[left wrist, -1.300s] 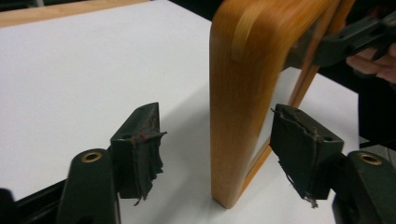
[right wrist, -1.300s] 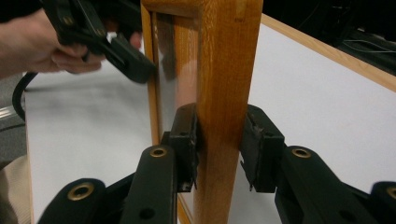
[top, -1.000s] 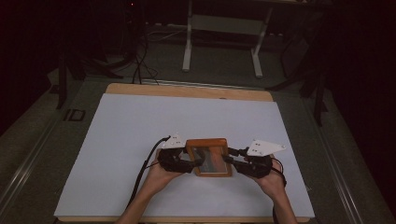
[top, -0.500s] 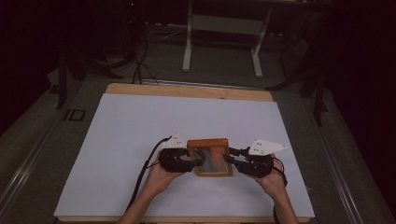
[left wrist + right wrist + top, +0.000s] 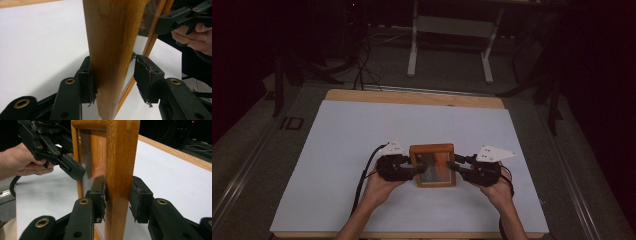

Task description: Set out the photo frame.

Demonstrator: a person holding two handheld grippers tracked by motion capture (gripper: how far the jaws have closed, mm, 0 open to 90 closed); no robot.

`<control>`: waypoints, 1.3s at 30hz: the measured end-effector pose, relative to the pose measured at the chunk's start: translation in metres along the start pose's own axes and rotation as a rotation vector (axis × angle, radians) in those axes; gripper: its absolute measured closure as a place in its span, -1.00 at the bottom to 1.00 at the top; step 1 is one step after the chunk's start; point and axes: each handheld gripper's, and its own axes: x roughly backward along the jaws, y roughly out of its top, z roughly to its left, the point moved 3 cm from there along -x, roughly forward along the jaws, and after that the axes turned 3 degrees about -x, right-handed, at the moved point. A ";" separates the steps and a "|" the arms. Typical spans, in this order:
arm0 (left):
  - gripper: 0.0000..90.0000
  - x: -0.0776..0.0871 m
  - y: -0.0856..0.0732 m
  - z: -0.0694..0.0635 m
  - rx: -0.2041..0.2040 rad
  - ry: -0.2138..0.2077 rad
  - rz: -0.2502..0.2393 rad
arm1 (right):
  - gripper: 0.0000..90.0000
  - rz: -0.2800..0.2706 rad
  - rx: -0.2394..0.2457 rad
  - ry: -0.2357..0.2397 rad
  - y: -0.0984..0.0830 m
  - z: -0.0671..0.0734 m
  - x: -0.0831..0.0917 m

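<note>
Left gripper view is showing the left gripper (image 5: 113, 80) straddling one wooden side rail of the picture frame (image 5: 112, 50): the left pad (image 5: 86, 85) is pressing the wood, the frayed right pad (image 5: 145, 80) is meeting the rail's glass side, and the jaws have just been closing on it. Right gripper view is showing the right gripper (image 5: 116, 198) clamping the opposite rail between both pads, with the glass pane (image 5: 86, 152) reflecting dully beside the smooth, orange-brown grain. High view is giving what neither close view does: the small rectangular frame is sitting between both hands near the front of the white table sheet (image 5: 362, 130), which is edged by a pale wooden border (image 5: 412, 97).
</note>
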 end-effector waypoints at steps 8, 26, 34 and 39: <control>0.19 0.011 0.003 0.006 0.009 0.020 -0.032 | 0.49 -0.022 -0.025 0.012 0.003 0.000 -0.010; 0.21 0.027 0.006 0.015 0.020 0.049 -0.067 | 0.49 -0.051 -0.084 0.033 0.004 0.000 -0.024; 0.21 0.028 0.005 0.018 0.018 0.058 -0.057 | 0.49 -0.045 -0.100 0.038 0.003 0.000 -0.030; 0.22 0.027 0.005 0.020 0.022 0.055 -0.055 | 0.48 -0.038 -0.098 0.034 0.002 -0.001 -0.031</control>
